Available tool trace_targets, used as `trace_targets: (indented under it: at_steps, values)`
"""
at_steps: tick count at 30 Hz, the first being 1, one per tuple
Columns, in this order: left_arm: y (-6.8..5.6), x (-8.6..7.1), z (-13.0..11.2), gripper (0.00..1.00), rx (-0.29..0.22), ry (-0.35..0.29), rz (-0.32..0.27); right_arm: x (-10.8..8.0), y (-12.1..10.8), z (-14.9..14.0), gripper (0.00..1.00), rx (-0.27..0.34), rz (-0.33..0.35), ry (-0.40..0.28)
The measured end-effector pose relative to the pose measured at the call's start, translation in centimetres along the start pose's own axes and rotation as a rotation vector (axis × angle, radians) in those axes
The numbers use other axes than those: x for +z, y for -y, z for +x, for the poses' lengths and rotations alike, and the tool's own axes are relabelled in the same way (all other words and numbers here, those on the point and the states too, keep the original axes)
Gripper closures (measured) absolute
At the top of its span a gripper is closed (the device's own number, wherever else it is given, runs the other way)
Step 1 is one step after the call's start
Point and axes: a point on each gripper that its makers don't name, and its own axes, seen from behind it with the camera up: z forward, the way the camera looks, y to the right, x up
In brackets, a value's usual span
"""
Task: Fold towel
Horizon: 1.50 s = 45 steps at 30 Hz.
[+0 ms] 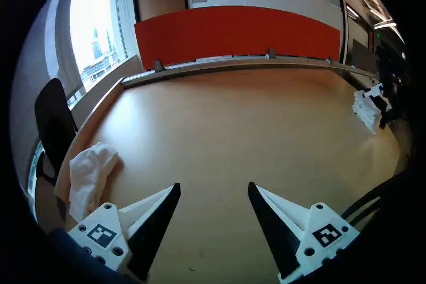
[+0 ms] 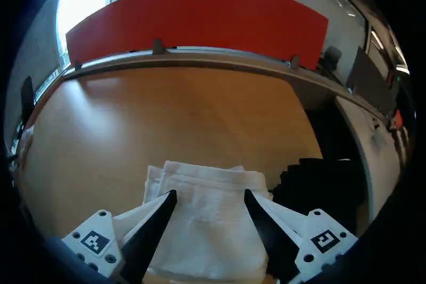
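Towel (image 2: 207,230), folded near the table (image 2: 160,119) edge, lies beneath spread right tool (image 2: 209,193); left tool (image 1: 213,185) spread too.

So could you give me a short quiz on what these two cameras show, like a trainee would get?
1. True or false: the left gripper has its fingers spread apart over the bare wooden table.
2. In the right gripper view, what lies between the fingers of the right gripper? A) a folded white towel B) a red cup C) a book
3. Fill in: in the left gripper view, the crumpled white towel lies near the table's ___ edge as pictured.
Key: 1 true; 2 A; 3 left.
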Motion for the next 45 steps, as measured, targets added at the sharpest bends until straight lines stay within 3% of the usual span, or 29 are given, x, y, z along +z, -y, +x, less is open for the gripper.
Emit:
trace_targets:
  at_steps: [8, 20, 45]
  values:
    - [-0.1, 0.1, 0.5, 0.06, -0.003, -0.016, -0.01, -1.4, -0.1, 0.4, 0.02, 0.012, -0.012, -0.026]
    - [-0.3, 0.2, 1.7, 0.06, -0.006, -0.048, -0.024, -4.4, 0.5, 2.4, 0.02, 0.041, -0.039, -0.135]
    - [-0.2, -0.1, 2.8, 0.06, -0.036, -0.09, -0.019, -10.4, 0.5, 6.6, 0.02, 0.119, -0.17, -0.425]
